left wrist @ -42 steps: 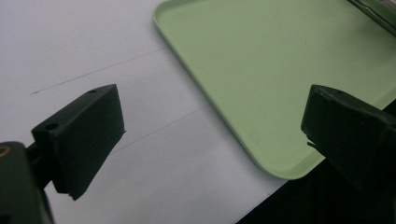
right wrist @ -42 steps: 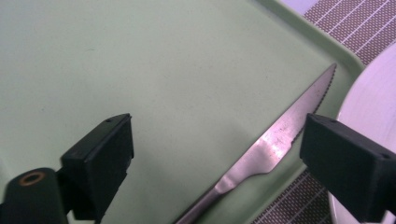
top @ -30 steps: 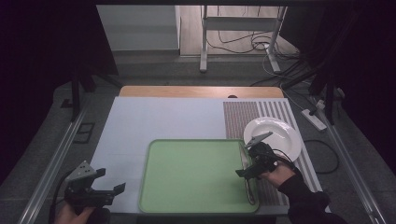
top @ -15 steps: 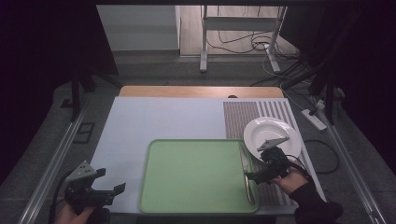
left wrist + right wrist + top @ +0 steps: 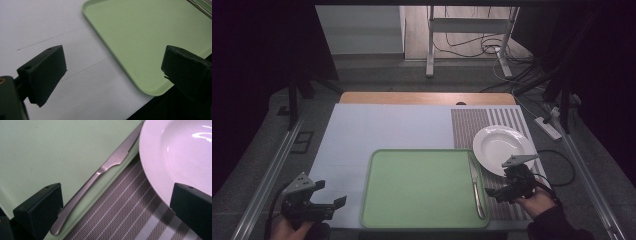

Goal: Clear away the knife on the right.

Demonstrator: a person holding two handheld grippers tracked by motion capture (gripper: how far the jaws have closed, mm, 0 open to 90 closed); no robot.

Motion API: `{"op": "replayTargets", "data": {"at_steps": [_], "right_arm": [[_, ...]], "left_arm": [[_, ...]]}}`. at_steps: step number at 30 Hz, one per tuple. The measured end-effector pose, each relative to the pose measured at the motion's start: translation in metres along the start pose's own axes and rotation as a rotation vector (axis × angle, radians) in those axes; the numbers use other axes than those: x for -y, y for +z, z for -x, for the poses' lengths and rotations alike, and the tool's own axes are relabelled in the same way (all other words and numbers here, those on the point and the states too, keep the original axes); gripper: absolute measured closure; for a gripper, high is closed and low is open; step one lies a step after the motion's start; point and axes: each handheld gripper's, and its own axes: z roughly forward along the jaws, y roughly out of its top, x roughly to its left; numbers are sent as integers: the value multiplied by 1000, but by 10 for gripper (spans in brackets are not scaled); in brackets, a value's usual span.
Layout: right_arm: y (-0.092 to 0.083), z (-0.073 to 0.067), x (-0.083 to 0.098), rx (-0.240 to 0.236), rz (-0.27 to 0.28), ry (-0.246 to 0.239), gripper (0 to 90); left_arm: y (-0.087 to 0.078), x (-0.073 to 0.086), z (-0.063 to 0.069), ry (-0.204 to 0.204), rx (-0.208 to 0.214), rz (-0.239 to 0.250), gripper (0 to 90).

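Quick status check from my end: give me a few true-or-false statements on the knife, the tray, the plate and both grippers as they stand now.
1. The metal table knife lies along the green plastic tray's right edge. True.
2. The right gripper grips the knife. False: its jaws are open, holding nothing.
3. The round white plate sits on the tray. False: it sits on the striped placemat.
4. The left gripper is open and empty. True.

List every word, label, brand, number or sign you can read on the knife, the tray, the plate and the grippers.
None: no readable text on the knife, the green tray, the white plate, the striped mat, the left gripper or the right gripper.
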Motion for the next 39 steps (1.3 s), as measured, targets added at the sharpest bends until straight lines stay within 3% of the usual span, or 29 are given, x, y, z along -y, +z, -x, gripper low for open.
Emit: {"op": "replayTargets", "data": {"at_steps": [27,39], "right_arm": [[-33,2,29,78,83,72,0],[-44,4,40,115,81,104,0]], "left_arm": [[0,0,0,-2,-1,-2,56],[0,0,0,-1,-2,-2,56]]}}
